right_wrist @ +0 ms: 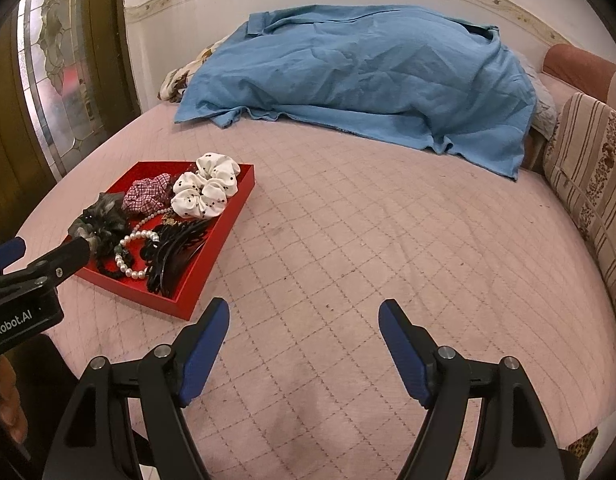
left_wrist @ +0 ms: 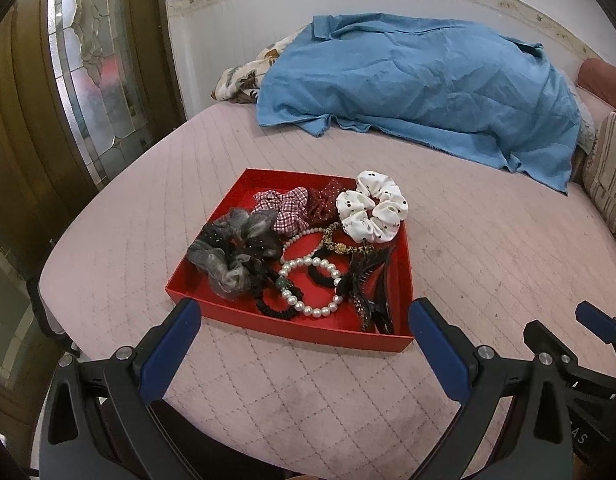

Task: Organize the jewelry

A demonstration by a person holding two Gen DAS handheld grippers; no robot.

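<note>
- The left gripper (left_wrist: 303, 334) gaped wide and empty at bottom centre, just before the red tray (left_wrist: 267, 320) of scrunchies and a pearl bracelet (left_wrist: 308, 286).
- Only the right view showed the right gripper (right_wrist: 303, 334) spread wide over bare pink quilt (right_wrist: 368, 220), the tray at centre left.

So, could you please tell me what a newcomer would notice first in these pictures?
The red tray on the pink quilted bed, heaped with scrunchies, a pearl bracelet and black claw clips. Behind it a rumpled blue cloth lies against the wall. Both tongs, left and right, hang open.
</note>
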